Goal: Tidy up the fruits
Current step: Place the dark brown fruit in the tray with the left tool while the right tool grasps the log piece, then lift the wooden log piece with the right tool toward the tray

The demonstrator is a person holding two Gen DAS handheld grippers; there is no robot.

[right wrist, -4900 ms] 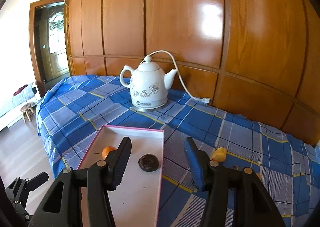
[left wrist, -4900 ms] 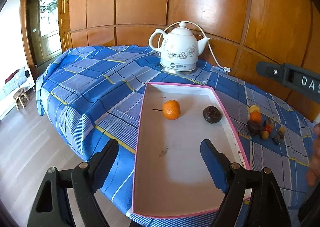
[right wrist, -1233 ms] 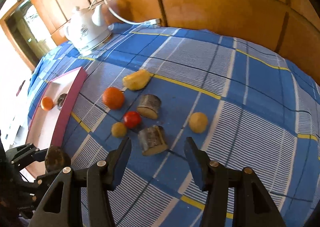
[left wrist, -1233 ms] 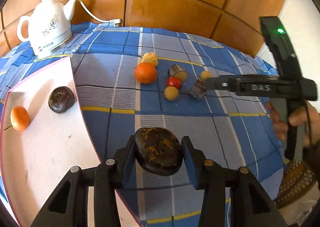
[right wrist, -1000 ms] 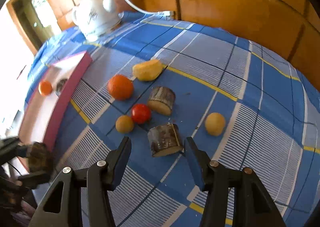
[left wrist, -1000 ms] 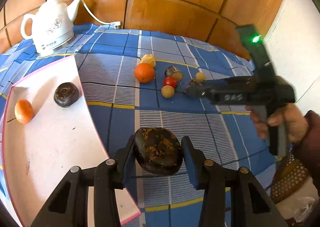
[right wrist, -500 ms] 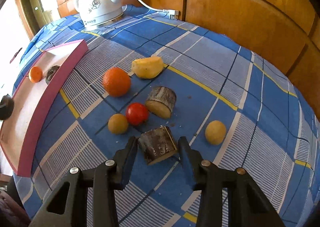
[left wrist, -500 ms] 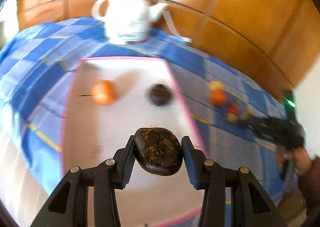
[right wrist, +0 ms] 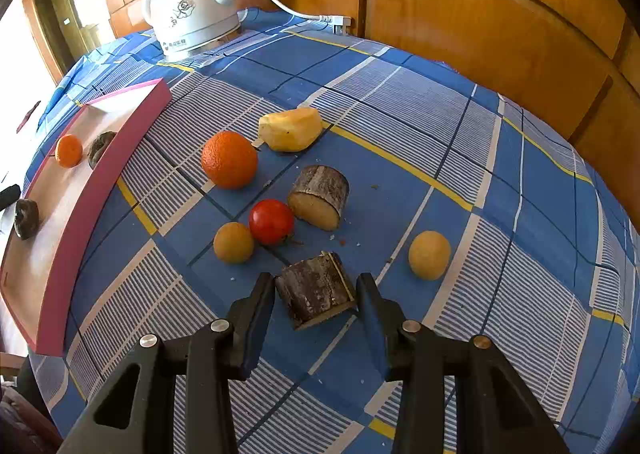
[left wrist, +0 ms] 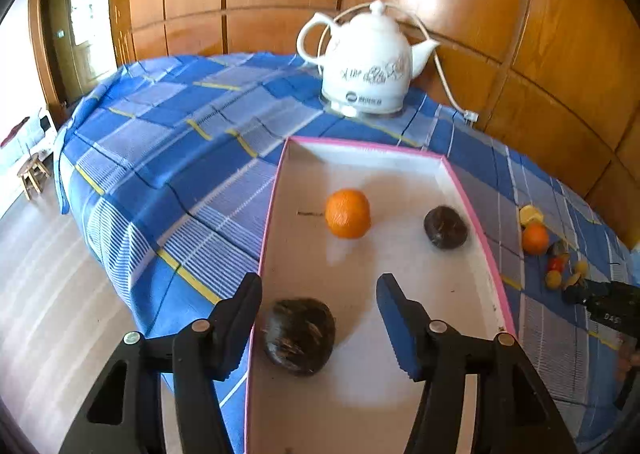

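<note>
My left gripper [left wrist: 318,290] hangs over the near end of the white, pink-rimmed tray [left wrist: 486,254], its jaws opening. A dark brown fruit [left wrist: 299,335] lies loose on the tray floor between them, touched by neither pad. Farther in lie an orange [left wrist: 347,213] and another dark fruit [left wrist: 445,226]. On the blue checked cloth, my right gripper [right wrist: 315,288] is shut on a bark-skinned cut piece [right wrist: 316,296]. Around it lie a second cut piece [right wrist: 320,195], a tomato [right wrist: 271,221], an orange [right wrist: 229,159], a peeled yellow piece [right wrist: 290,129] and two small yellow fruits [right wrist: 233,242].
A white electric kettle [left wrist: 368,65] with its cord stands at the back by the wooden wall panels. The tray's pink wall [right wrist: 100,173] lies left of the loose fruits. The table's left edge drops to the floor, where a small stool [left wrist: 32,173] stands.
My left gripper swung from the cloth to over the tray, opened, and the dark fruit now rests on the tray. My right gripper closed onto the cut piece.
</note>
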